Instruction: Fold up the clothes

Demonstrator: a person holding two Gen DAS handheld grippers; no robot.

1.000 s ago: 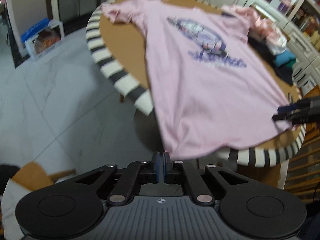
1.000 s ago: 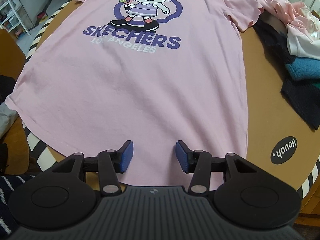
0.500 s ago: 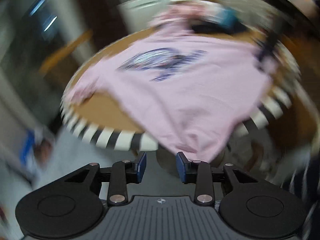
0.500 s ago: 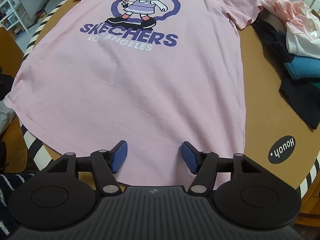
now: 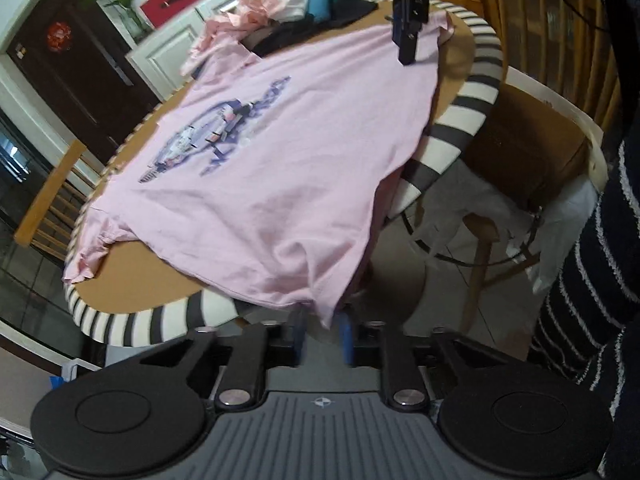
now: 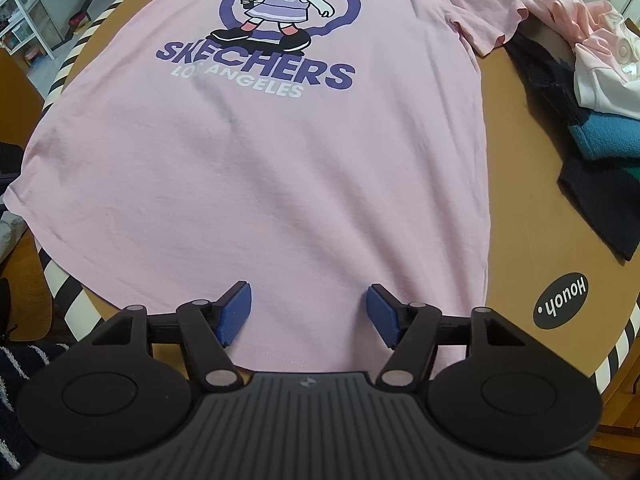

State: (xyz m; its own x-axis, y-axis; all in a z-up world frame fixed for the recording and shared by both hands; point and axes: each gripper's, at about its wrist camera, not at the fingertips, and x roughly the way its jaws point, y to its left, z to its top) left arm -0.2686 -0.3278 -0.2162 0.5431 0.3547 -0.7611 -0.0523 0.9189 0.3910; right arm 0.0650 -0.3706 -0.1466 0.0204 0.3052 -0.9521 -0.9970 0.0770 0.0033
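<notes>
Pink T-shirt [image 6: 280, 184] lies flat, print up, on the round counter [image 6: 516, 216]. Its collar is cut off at 12 o'clock in the right wrist view. One hem corner overhangs the striped rim. The left gripper [image 5: 322, 334], its blurred jaws just closing and narrowly apart, brackets that corner. The right gripper [image 6: 308, 314], its jaws just opening and wide apart, is at the hem at 6 o'clock and holds nothing. The clothes pile [image 6: 600, 80] at 2 o'clock is partly cropped.
</notes>
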